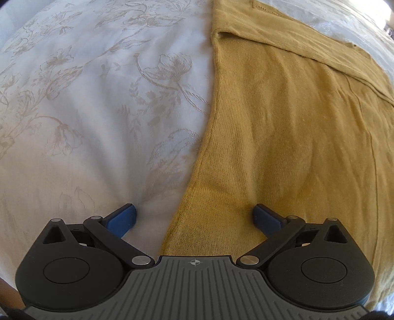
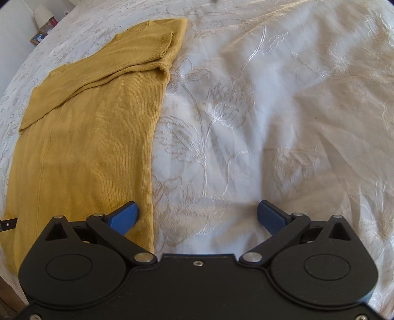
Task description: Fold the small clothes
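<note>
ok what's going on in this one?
A person with two handheld grippers is folding a mustard top on a bed with a white floral cover. The top lies flat, both sleeves already folded across it, in a long strip. Left gripper and right gripper are both open, holding nothing, each hovering over one long edge near the hem.

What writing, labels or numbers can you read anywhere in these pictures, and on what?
No readable text anywhere.
Left gripper base: only a small crosshair mark, no letters.
Small framed picture and red item at the bed's far corner: too small and blurred to read.
Mustard top: no readable label.
</note>
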`<move>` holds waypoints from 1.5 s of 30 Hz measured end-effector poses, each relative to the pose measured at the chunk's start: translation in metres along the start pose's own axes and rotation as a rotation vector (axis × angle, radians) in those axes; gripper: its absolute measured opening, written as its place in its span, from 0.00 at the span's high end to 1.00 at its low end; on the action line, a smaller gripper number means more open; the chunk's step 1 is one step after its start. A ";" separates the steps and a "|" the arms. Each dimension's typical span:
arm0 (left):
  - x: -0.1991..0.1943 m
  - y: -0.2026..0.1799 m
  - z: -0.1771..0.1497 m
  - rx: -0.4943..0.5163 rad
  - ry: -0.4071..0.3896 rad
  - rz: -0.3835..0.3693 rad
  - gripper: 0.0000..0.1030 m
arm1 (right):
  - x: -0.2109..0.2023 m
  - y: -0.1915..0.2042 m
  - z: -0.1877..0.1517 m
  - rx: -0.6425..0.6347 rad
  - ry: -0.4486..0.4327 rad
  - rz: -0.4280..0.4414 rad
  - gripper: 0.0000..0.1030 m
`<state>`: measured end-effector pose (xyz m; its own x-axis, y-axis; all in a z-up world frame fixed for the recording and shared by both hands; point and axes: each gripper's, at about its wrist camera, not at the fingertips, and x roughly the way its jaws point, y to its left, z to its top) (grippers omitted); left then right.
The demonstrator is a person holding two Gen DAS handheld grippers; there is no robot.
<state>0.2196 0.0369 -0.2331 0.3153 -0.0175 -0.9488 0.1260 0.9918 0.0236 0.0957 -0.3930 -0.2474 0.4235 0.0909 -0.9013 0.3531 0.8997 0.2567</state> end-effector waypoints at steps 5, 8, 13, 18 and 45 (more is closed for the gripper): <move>-0.005 0.010 -0.021 0.017 -0.014 -0.038 0.00 | -0.010 -0.001 -0.024 0.009 0.000 0.002 0.01; -0.008 0.018 -0.032 0.039 -0.026 -0.062 0.00 | -0.015 0.002 -0.038 0.031 0.006 -0.006 0.01; -0.013 0.028 -0.052 0.058 -0.041 -0.104 0.00 | -0.026 0.003 -0.055 0.110 -0.001 -0.015 0.01; -0.020 0.027 -0.064 0.090 -0.057 -0.131 0.00 | -0.041 0.005 -0.073 0.178 -0.040 -0.020 0.01; -0.027 0.027 -0.080 0.205 -0.106 -0.169 0.00 | -0.026 0.042 -0.114 0.084 -0.033 0.138 0.01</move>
<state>0.1391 0.0739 -0.2317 0.3691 -0.2042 -0.9067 0.3693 0.9275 -0.0586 0.0047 -0.3092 -0.2531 0.4995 0.1957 -0.8439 0.3578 0.8406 0.4067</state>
